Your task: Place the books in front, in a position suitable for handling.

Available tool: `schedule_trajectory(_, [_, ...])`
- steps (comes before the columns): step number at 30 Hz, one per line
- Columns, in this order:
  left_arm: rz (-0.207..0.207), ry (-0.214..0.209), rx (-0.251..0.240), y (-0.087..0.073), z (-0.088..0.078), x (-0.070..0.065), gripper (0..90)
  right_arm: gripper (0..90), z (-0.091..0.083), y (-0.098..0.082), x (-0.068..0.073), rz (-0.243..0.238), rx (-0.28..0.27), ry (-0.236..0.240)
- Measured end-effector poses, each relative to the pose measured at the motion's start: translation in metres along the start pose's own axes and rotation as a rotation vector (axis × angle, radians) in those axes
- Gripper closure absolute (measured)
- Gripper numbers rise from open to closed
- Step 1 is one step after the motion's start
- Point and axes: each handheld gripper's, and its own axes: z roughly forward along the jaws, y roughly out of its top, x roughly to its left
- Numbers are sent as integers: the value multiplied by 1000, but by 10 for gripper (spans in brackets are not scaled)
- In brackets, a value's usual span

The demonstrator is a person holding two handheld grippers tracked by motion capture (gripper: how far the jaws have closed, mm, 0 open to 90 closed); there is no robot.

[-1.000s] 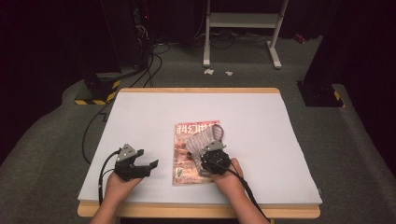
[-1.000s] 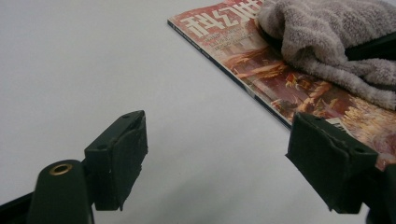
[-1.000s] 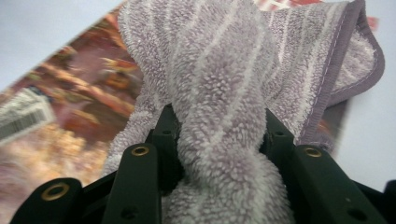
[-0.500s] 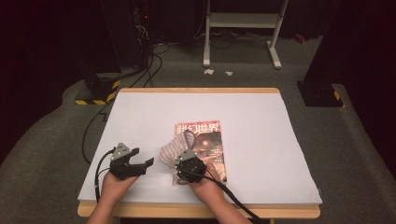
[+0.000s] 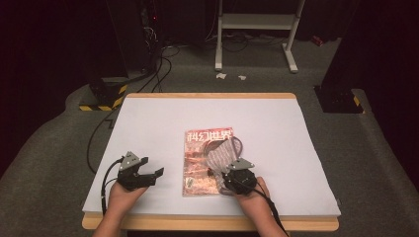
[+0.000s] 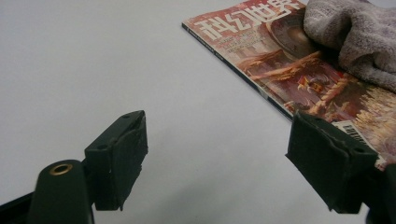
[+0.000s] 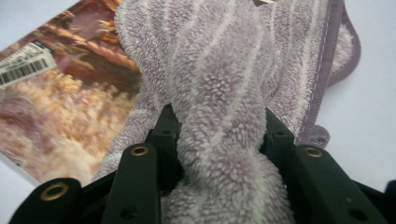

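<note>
at lower centre of the high view, the soft, light towel (image 5: 223, 157) was clamped, bunched, by the right gripper (image 5: 236, 174); the left gripper's (image 5: 148, 170) jaws were held apart.

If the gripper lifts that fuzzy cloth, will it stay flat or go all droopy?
Probably droopy: the cloth already bunches into a soft twist where the right gripper pinches it. It looks fluffy, so likely light and unlikely to slip. The magazine beneath might shift.

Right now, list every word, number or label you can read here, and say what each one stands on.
"科幻世界": large title across the top of the magazine cover, also seen in the left gripper view.
Barcode sticker on the magazine cover: its digits are too blurred to read.
Small print near the cover's lower edge: too small to read.
Grey towel: no text.
</note>
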Motion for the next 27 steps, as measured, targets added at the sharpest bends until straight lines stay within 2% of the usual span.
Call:
schedule_trajectory(3, [0, 0, -5, 0, 0, 0, 203, 596, -3, 3, -2, 7, -5, 4])
schedule_trajectory(5, [1, 0, -12, 0, -1, 0, 203, 596, -6, 10, -3, 9, -36, -5])
schedule_trajectory(8, [-3, -1, -15, 0, -2, 0, 203, 596, -4, 26, -8, 20, -53, -25])
schedule_trajectory(10, [-2, -4, -19, 0, -2, 0, 203, 596, 4, 34, -14, 26, -42, -41])
schedule_trajectory(14, [-7, -2, -20, 0, -3, 2, 203, 596, 29, 43, -24, 54, 18, -68])
schedule_trajectory(17, [-4, -3, -20, 0, -2, 2, 203, 596, 42, 46, -24, 64, 35, -70])
schedule_trajectory(19, [-1, -4, -19, 0, -1, 2, 203, 596, 46, 49, -20, 67, 37, -61])
schedule_trajectory(21, [-3, -5, -15, 0, 1, 2, 203, 596, 50, 53, -12, 47, 40, -45])
schedule_trajectory(23, [1, -4, -10, 0, 1, 2, 203, 597, 54, 58, 1, 16, 38, -32])
schedule_trajectory(27, [1, -7, -13, 0, 0, 2, 203, 597, 60, 65, 23, -10, 33, 0])
